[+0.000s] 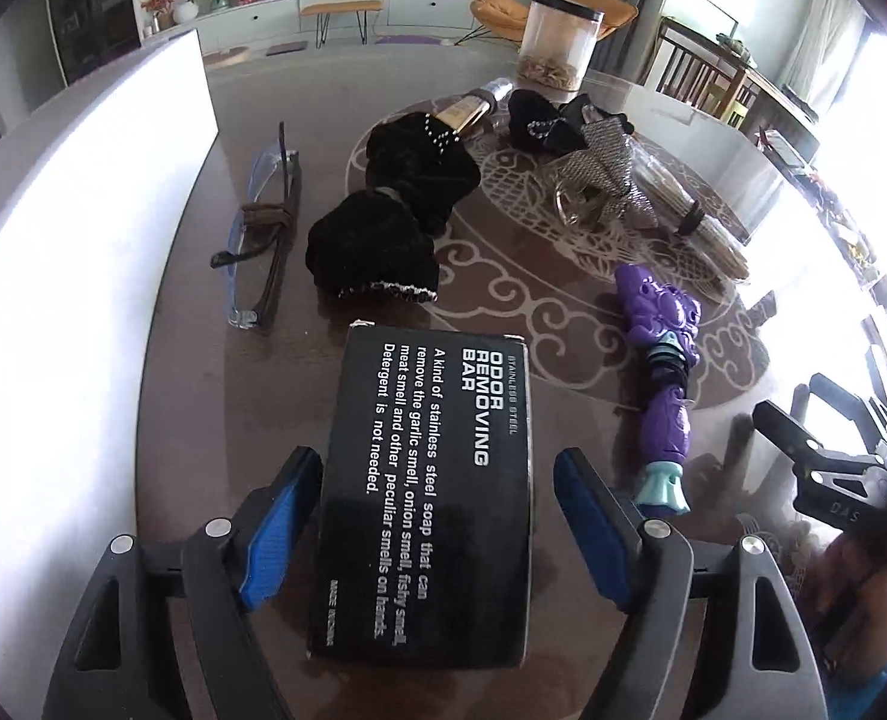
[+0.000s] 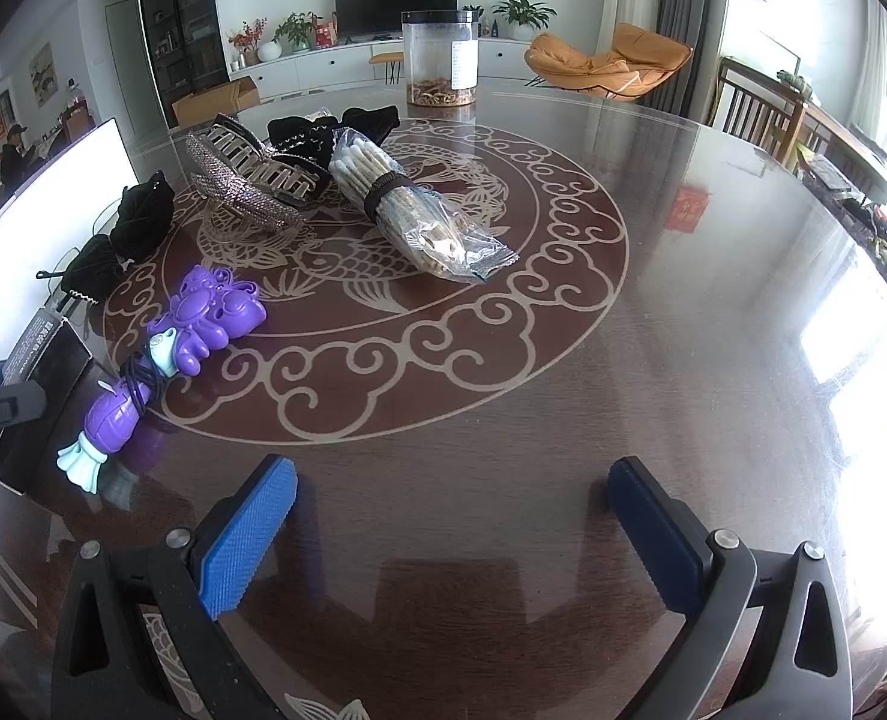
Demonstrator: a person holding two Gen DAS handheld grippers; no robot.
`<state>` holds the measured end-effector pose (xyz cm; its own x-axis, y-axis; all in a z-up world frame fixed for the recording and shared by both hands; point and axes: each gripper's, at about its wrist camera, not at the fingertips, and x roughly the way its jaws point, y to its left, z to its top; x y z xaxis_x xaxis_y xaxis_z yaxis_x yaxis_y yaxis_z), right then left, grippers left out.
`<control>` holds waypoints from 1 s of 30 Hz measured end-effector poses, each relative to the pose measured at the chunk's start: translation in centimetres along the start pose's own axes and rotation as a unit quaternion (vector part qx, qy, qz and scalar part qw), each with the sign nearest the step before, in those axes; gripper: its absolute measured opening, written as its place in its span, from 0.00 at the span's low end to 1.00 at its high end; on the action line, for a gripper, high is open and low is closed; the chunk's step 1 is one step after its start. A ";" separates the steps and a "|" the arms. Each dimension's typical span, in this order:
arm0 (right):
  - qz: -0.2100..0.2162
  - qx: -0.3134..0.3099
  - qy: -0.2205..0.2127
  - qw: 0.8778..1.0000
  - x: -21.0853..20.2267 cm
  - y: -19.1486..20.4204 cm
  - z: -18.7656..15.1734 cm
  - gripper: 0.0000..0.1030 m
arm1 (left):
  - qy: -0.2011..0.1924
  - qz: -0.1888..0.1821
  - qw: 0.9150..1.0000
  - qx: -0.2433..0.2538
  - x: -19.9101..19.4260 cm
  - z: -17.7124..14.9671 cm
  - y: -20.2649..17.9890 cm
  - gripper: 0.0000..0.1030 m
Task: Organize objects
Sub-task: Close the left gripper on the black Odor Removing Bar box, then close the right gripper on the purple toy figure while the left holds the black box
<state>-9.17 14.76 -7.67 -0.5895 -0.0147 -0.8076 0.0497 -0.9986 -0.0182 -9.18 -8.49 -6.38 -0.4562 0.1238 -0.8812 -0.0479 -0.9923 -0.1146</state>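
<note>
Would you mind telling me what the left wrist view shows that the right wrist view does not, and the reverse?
Only the left wrist view shows the blue-framed glasses and the left gripper, open around the black odor removing bar box.

Only the right wrist view shows the right gripper, open over bare table.

Both show the purple toy and the clear jar.

We look from the left wrist steeply down, close over a black box (image 1: 425,492) at the table's (image 1: 563,372) left side. From the right wrist we look down and across the table's (image 2: 653,360) middle toward the far room. Both views share the purple toy (image 1: 662,354) (image 2: 203,324), the clear jar (image 1: 557,48) (image 2: 440,57) and the television wall.
</note>
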 end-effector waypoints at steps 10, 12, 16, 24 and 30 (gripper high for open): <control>0.000 0.000 0.000 1.000 0.0 0.0 0.0 1.00 | -0.024 0.047 0.998 0.036 0.8 -0.8 -0.9 0.76; 0.000 0.000 0.000 1.000 0.0 0.0 0.0 1.00 | -0.029 0.047 0.998 0.035 0.7 -0.9 -0.9 0.70; 0.000 0.000 0.000 1.000 0.0 0.0 0.0 1.00 | -0.033 0.038 0.997 0.054 0.4 -1.0 -1.5 0.56; 0.000 0.000 0.000 1.000 0.0 0.0 0.0 1.00 | -0.039 0.038 0.997 0.054 0.1 -1.6 -1.7 0.57; 0.000 0.000 0.000 1.000 0.0 0.0 0.0 1.00 | -0.043 0.040 0.997 0.054 -0.1 -2.0 -1.9 0.57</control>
<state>-9.20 14.79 -7.69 -0.5899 -0.0148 -0.8073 0.0490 -0.9986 -0.0175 -7.29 -6.62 -7.03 -0.5371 0.0478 -0.8422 -0.1016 -0.9948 0.0083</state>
